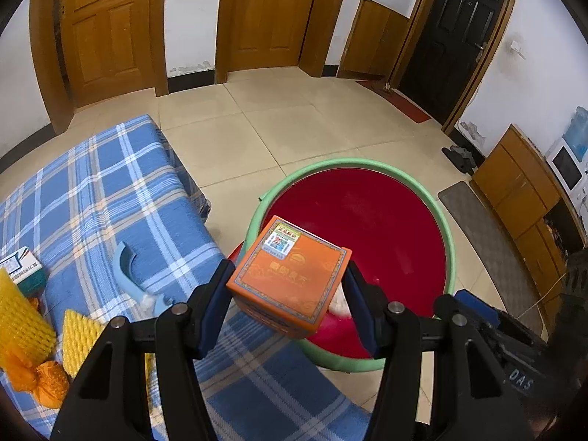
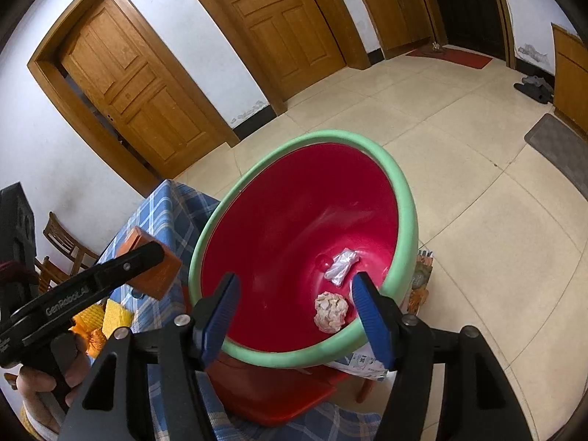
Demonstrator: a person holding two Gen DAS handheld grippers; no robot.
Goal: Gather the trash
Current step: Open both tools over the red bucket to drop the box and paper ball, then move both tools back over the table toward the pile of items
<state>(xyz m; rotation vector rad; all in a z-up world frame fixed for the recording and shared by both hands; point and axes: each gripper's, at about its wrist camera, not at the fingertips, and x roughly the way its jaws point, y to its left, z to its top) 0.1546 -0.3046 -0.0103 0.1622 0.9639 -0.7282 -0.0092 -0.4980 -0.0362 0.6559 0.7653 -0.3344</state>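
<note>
The left gripper (image 1: 288, 290) has its blue pads clamped on either side of a square orange cardboard box (image 1: 288, 277) with a printed label on its top face. The box hangs at the near edge of the big round basin, red inside with a pale green rim (image 1: 341, 163), overlapping that rim at about eight o'clock. In the right wrist view the same box (image 2: 158, 272) shows at nine o'clock, still just outside the basin's green rim (image 2: 404, 191), with a hand (image 2: 40, 378) gripping the black handle below it.

The right gripper (image 2: 294, 312) is spread wide with nothing between its blue fingers (image 2: 371, 316); it hovers over the near rim, looking straight down into the red bowl. Down there lie a crumpled pale paper wad (image 2: 330, 312) at five o'clock of the basin floor and a clear crinkled plastic wrapper (image 2: 341, 266) just beyond it, apart from one another.

The basin sits on a red plastic stool (image 2: 279, 393) just beside the table draped in blue plaid cloth (image 1: 99, 198). On that cloth, at seven to nine o'clock in the left wrist view: yellow foam netting (image 1: 22, 316), an orange mesh bag (image 1: 47, 386), a light blue curved plastic piece (image 1: 126, 268) and a small white-and-teal carton (image 1: 25, 268).
</note>
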